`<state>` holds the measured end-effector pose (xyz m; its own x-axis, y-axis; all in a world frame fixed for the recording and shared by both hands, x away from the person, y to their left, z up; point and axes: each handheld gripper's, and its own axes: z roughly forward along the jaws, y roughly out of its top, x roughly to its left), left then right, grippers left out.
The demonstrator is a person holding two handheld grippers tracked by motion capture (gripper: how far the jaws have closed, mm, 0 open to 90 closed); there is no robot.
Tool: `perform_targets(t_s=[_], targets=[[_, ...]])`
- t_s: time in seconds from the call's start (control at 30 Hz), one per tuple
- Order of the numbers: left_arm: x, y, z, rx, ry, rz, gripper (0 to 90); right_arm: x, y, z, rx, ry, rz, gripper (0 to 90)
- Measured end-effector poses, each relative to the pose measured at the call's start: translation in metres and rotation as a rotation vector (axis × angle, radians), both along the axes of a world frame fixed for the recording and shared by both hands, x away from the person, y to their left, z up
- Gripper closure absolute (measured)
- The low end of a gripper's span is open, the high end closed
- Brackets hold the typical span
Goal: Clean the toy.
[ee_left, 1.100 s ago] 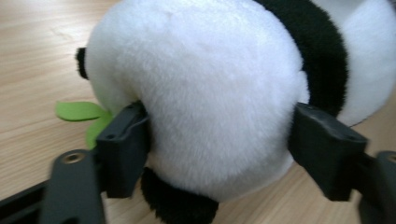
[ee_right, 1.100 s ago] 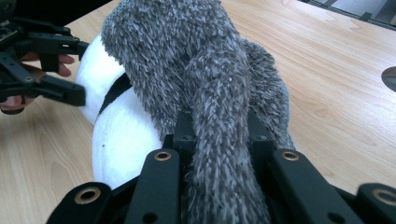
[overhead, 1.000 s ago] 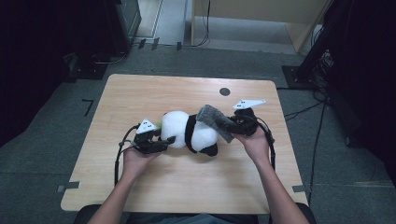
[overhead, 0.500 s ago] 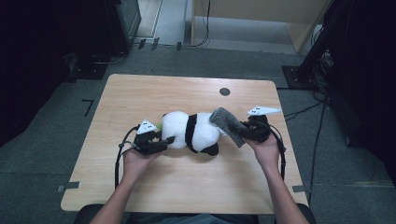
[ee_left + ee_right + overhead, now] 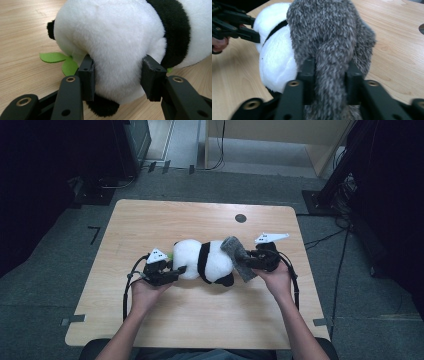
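1. High view. A wooden counter (image 5: pixel 150 330) filled the middle of the frame, with a dark round hole (image 5: pixel 240 218) near its upper edge. A panda plush (image 5: pixel 205 261) lay on its side at centre frame. The left claw (image 5: pixel 176 271), held in the left hand (image 5: pixel 144 292), met the plush's left end. The right claw (image 5: pixel 247 261), held in the right hand (image 5: pixel 276 279), sat right of centre and gripped a grey furry toy (image 5: pixel 238 256) that leaned against the panda's right end.

2. Left gripper view. The panda plush (image 5: pixel 120 45) occupied the upper and central frame, resting on the counter (image 5: pixel 22 37). The left claw (image 5: pixel 118 77) rose from the bottom edge, jaws partly open and pressed into the white fur on either side. Green felt leaves (image 5: pixel 60 61) lay at centre left beside the plush.

3. Right gripper view. The grey furry toy (image 5: pixel 329 37) ran from the top to the bottom of centre frame. The right claw (image 5: pixel 330 80) was clamped narrowly on its lower strip. The panda plush (image 5: pixel 274 57) lay behind at left, the left claw (image 5: pixel 255 36) touching it at upper left.
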<state>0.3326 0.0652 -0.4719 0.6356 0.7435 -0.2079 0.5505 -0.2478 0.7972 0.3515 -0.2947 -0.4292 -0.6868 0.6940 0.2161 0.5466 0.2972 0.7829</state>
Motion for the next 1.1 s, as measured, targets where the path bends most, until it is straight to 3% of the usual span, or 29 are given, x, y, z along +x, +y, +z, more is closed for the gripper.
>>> perform_targets(t_s=[0.33,0.4,0.5,0.8,0.93,1.1], targets=[[-0.001,-0.001,0.000,0.001,-0.005,-0.001,53.3,-0.001,-0.002,-0.023,0.043,0.051,-0.052,76.8],[-0.001,-0.001,0.000,0.001,-0.004,0.002,53.4,-0.004,-0.001,-0.030,0.023,0.083,-0.070,77.0],[-0.001,0.000,-0.001,-0.002,-0.002,0.001,53.3,-0.004,0.008,-0.043,-0.070,0.147,-0.067,77.1],[0.001,0.001,-0.001,-0.015,-0.003,0.000,53.1,0.002,0.012,-0.065,-0.118,0.186,-0.065,76.7],[0.000,0.001,-0.001,-0.012,-0.003,0.001,53.0,-0.001,0.006,-0.059,-0.161,0.178,-0.076,76.8],[0.000,0.001,-0.001,-0.013,-0.001,0.002,52.8,-0.004,-0.013,-0.043,-0.092,0.143,-0.129,76.8]])
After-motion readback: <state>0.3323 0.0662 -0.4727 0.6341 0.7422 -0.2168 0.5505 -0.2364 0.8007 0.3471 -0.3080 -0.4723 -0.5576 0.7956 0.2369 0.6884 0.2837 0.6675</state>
